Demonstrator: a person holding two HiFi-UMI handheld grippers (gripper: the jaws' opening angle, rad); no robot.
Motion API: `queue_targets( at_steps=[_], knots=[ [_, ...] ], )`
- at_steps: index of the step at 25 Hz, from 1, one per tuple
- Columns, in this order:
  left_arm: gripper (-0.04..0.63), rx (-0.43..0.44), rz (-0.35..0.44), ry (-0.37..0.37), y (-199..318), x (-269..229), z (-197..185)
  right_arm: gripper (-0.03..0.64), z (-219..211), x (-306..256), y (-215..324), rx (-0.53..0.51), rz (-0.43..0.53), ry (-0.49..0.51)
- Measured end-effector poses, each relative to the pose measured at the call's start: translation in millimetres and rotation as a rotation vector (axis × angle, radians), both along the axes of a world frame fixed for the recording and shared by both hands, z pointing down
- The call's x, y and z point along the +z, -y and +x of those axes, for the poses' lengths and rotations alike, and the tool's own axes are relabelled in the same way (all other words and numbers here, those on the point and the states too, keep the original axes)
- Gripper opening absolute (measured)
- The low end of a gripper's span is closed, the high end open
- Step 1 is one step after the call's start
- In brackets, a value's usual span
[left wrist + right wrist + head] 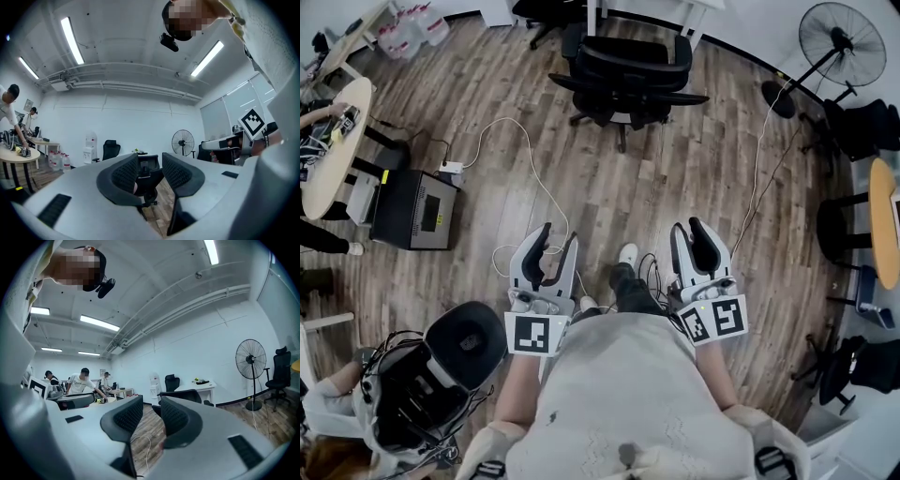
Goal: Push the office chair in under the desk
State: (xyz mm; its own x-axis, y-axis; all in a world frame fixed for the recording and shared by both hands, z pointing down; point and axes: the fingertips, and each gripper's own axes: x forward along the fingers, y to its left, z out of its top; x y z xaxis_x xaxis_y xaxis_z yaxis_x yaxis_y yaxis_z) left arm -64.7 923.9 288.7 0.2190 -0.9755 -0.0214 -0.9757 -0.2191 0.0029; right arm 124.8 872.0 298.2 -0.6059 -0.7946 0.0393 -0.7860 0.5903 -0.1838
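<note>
Nearest, in the head view, the left tool (558, 242) and the right tool (687, 230) are held side by side, level and pointing ahead. Each is released: the jaws stand apart with only air and the floor between the pads. A shoe (627, 253) shows between them on the wooden floor (675, 169).

Farther out, a white cable (546, 192) loops across the floor from the left, ending close to the left tool. Beyond it the black office chair (628, 75) stands well apart from both tools, just short of the white counter (202, 386) at the far wall and not yet under it. A standing fan (839, 37) is at the far right.

Judging from this, the risks lie in the walk and the push. The cable lies across the way ahead and could catch a foot. The chair probably rolls and swivels, so a push by one tool alone, or off centre, would likely spin it or send it askew. Its armrests look wide, so they could strike the counter's legs or edge and stop it short. Open jaws could also slip off the backrest.
</note>
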Motion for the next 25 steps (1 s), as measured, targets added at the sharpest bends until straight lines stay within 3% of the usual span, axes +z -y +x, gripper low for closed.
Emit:
queue_targets(
  at_steps=[25],
  knots=[
    [0.164, -0.079, 0.016, 0.041, 183.8, -23.6, 81.0, 0.150, 80.5, -8.5, 195.6, -0.072, 0.007, 0.029]
  ],
)
